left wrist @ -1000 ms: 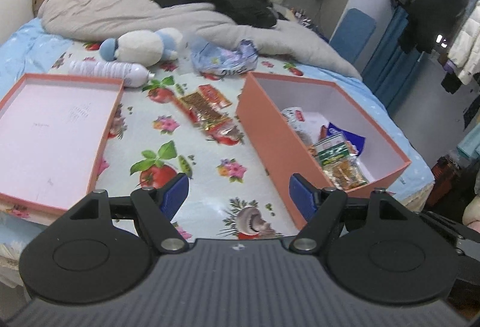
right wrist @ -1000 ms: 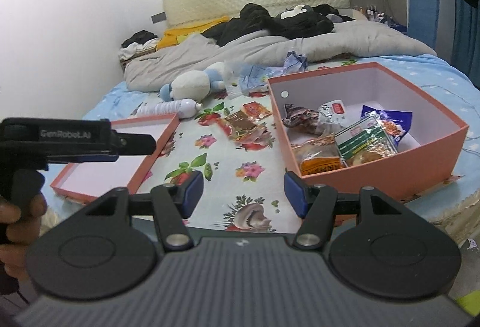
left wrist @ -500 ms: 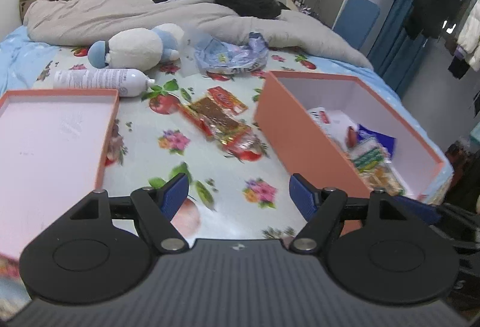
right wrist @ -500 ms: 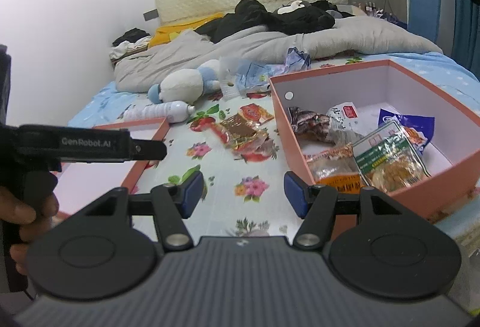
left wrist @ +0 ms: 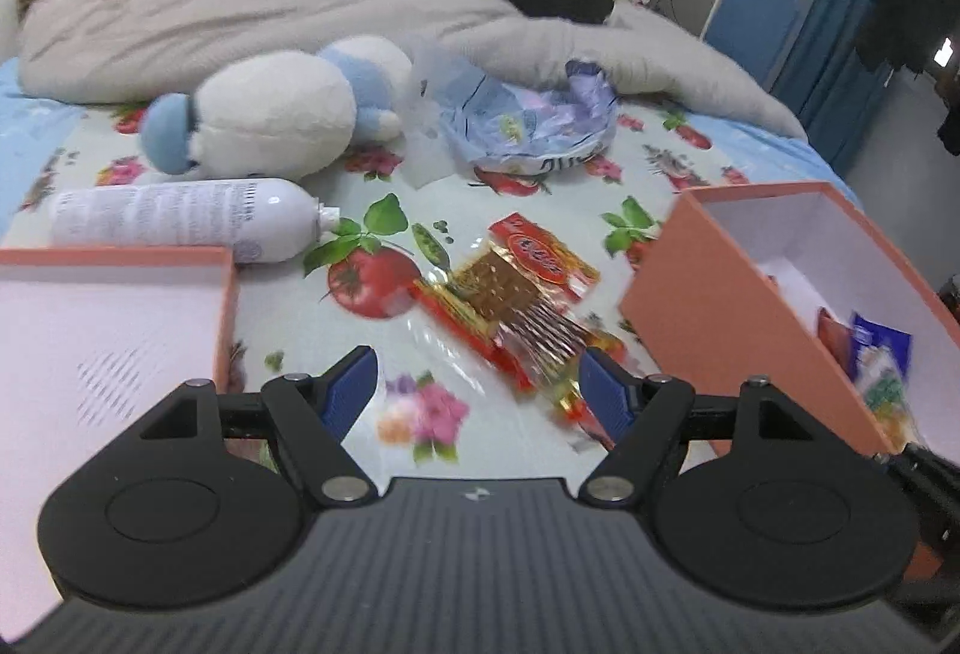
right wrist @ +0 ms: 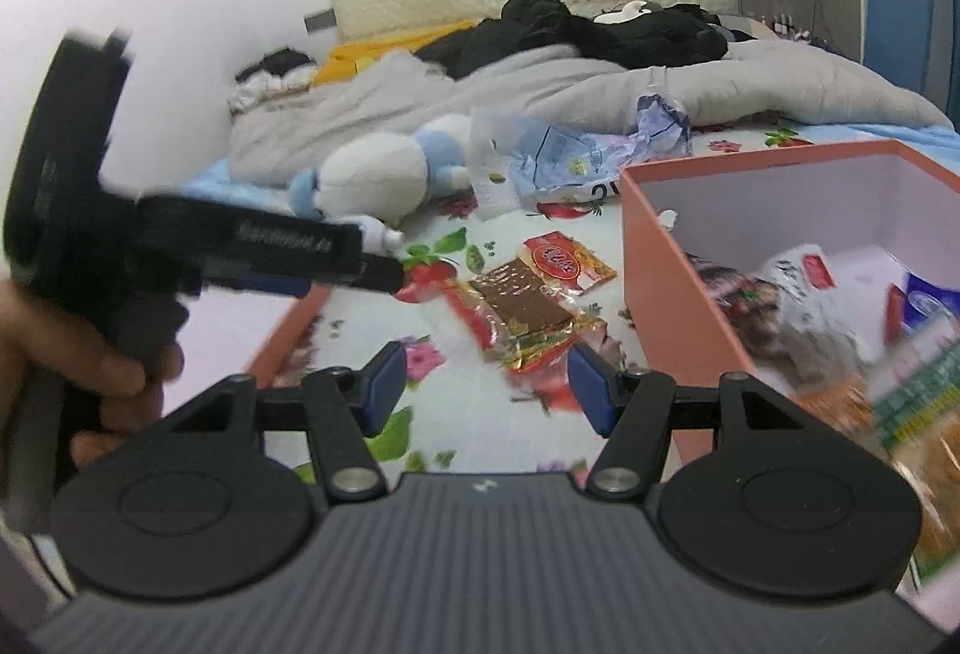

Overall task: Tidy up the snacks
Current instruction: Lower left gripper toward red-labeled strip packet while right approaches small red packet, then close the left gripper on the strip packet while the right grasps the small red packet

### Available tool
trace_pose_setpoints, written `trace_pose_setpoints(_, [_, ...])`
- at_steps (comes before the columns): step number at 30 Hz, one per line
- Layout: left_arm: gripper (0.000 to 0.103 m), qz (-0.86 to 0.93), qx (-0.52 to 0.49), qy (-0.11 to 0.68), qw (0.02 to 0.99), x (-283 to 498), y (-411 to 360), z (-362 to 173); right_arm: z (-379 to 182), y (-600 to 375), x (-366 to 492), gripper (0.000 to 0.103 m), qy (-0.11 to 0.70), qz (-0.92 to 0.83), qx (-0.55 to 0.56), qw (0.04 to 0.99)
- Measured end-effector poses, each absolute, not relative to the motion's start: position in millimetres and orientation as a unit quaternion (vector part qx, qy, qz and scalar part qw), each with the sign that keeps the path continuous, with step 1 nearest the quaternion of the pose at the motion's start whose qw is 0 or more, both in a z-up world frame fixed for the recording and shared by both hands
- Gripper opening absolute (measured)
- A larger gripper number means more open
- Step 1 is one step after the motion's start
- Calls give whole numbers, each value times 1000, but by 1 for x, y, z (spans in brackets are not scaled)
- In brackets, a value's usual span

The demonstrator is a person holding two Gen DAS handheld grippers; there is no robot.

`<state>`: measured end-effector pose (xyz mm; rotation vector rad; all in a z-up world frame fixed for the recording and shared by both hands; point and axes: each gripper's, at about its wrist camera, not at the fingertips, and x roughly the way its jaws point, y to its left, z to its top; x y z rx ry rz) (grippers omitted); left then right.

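A loose pile of red and gold snack packets (left wrist: 516,294) (right wrist: 528,306) lies on the flowered bed sheet, left of an orange box (left wrist: 684,294) (right wrist: 660,282) that holds several snack bags (right wrist: 774,306). My left gripper (left wrist: 477,390) hovers open just short of the pile, nothing between its blue pads. My right gripper (right wrist: 480,384) is also open and empty, near the pile's front edge, beside the box's left wall. In the right wrist view a hand (right wrist: 78,354) carries the left gripper's body (right wrist: 240,252) at the left.
The orange box lid (left wrist: 120,330) lies upturned at the left. A white spray bottle (left wrist: 180,219), a white and blue plush toy (left wrist: 270,114) and a crumpled bluish bag (left wrist: 528,126) lie behind the snacks. A grey duvet (left wrist: 300,12) and dark clothes cover the far bed.
Both grippers have moved forward and down toward the snack pile, which now looks larger and closer. Their jaws stayed open at the same width.
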<state>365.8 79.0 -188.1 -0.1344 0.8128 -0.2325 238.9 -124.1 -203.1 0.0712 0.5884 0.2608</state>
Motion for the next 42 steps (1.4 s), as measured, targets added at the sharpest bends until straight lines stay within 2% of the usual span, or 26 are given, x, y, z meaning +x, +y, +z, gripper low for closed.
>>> trace_pose_setpoints(4, [78,-142,-73,410,898,424,82,-208,-227,-107,275,62,304,134,-4,943])
trace_pose_setpoints(7, [78,-171,-42,428,886,460,73,-219,-241,-95,299,62,317,135,-32,938])
trace_pose_setpoints(9, [82,-184,-20,441,878,481,67,-228,-248,-90,314,63,327,131,-40,935])
trace_pose_setpoints(11, [83,-212,5,451,867,500,60,-237,-253,-87,328,80,329,127,-45,935])
trace_pose_setpoints(12, [84,-226,16,451,863,506,56,-241,-255,-86,333,82,328,126,-48,935])
trace_pose_setpoints(14, [89,-257,39,455,852,517,49,-248,-260,-81,346,82,331,126,-63,933])
trace_pose_setpoints(20, [92,-312,90,464,824,544,33,-261,-282,-81,370,81,359,104,-56,926])
trace_pose_setpoints(22, [92,-321,101,468,817,549,28,-263,-282,-85,370,74,362,108,-42,925])
trace_pose_setpoints(24, [92,-332,109,472,810,551,24,-266,-280,-85,369,59,366,110,-46,923])
trace_pose_setpoints(25, [92,-334,116,474,806,552,21,-268,-278,-85,368,48,374,112,-40,920])
trace_pose_setpoints(26, [92,-336,126,475,804,552,19,-271,-277,-85,368,40,379,113,-34,918])
trace_pose_setpoints(29, [93,-341,162,462,802,549,11,-275,-275,-78,366,30,385,112,-54,914])
trace_pose_setpoints(32, [93,-336,164,465,803,549,10,-276,-272,-79,364,24,393,111,-54,911])
trace_pose_setpoints(39, [91,-313,191,465,806,543,-2,-277,-268,-83,339,17,395,119,-80,907])
trace_pose_setpoints(42, [86,-307,184,464,810,539,-2,-276,-267,-83,329,13,390,125,-91,908])
